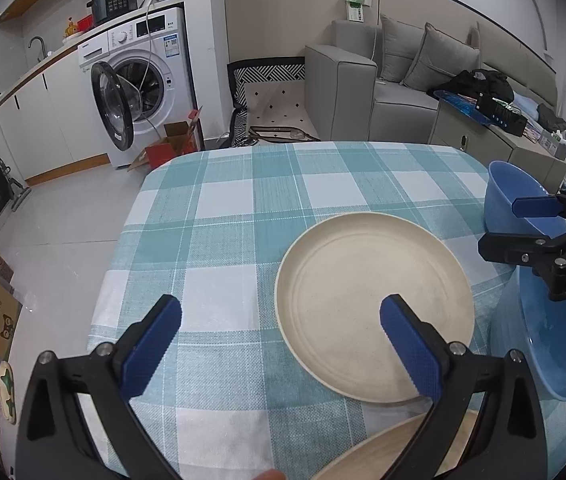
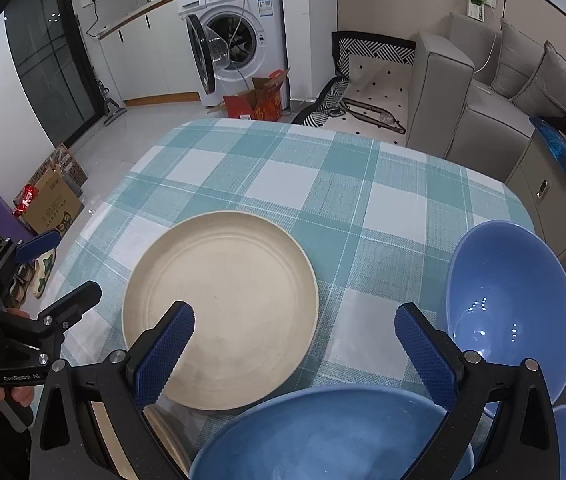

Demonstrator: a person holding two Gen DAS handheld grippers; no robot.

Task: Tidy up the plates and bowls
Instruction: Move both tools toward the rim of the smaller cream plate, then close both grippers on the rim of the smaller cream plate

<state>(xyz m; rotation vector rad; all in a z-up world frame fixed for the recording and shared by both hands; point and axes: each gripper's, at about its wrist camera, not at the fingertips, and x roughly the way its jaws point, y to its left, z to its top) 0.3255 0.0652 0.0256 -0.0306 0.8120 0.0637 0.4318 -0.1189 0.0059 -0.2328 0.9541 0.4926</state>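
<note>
A bench under a teal-and-white checked cloth [image 2: 323, 184] fills the foreground. Beyond the bench's far edge, to the left, stands a white washing machine [image 2: 243, 28] with its round door swung open, and a red cardboard box [image 2: 257, 102] sits on the floor just in front of it. Beyond the bench to the right is a grey sofa [image 1: 367, 80] with cushions. Brown cartons [image 2: 53, 200] lie on the floor left of the bench.

We see teal-white checked tablecloth [image 2: 283, 184], cream plate [image 2: 223, 304] mid-frame, blue bowls [image 2: 511, 304] lower right, blue gripper pads [image 2: 165, 360].
</note>
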